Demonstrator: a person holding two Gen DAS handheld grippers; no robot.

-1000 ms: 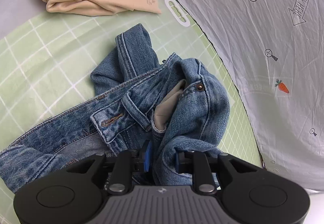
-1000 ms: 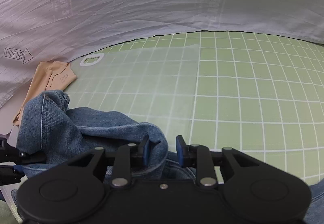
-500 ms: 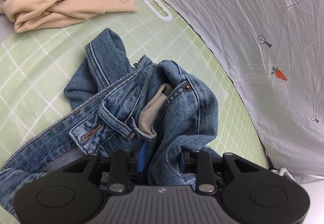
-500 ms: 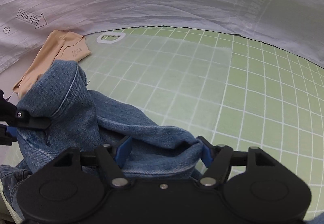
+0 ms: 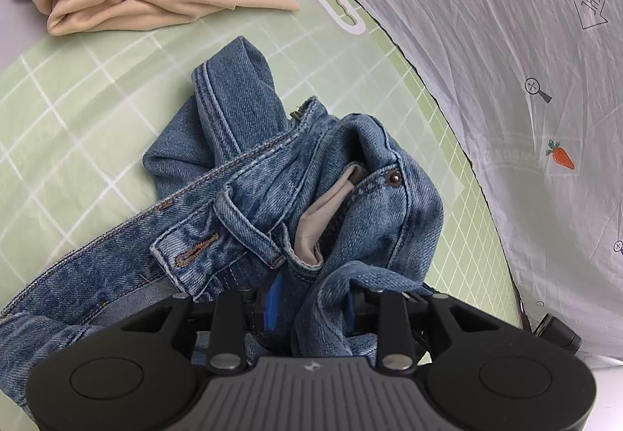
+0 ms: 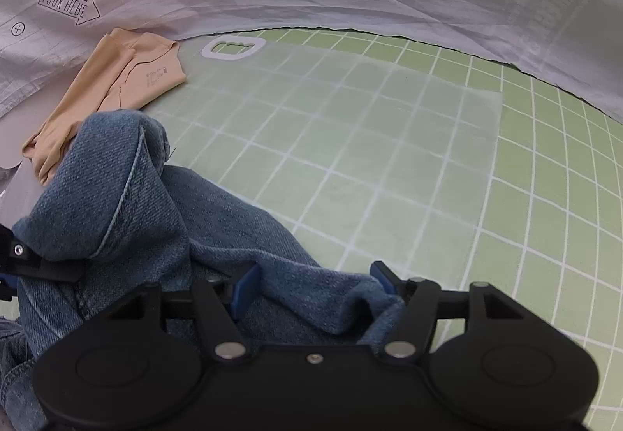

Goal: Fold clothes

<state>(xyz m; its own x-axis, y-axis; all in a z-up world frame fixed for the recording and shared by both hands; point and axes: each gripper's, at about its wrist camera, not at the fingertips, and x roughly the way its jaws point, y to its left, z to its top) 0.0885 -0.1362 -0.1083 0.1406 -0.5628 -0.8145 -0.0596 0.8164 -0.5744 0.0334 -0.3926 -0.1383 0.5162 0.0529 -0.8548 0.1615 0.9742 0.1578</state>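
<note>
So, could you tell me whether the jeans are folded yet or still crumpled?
Still crumpled: the jeans lie bunched on the mat, waistband twisted, pocket lining showing.

A staged recording set rather than a lived-in room: a green grid mat [image 6: 389, 174] covers the table, backed by a white sheet [image 5: 506, 53] printed with carrots [image 5: 560, 158], crosshair marks and a "LOOK HERE" arrow [image 6: 70, 4].

Left gripper [image 5: 311, 304]: matte black plastic housing, two round raised discs at 8 and 4 o'clock, grey ribbed centre panel with a small pale emblem, two black linkage arms on silver rivets, blue finger pads [image 5: 272, 298].

Right gripper [image 6: 309, 287]: same black housing and twin discs, plain black centre with one small silver screw, silver rivets, blue pads [image 6: 243, 289].
</note>
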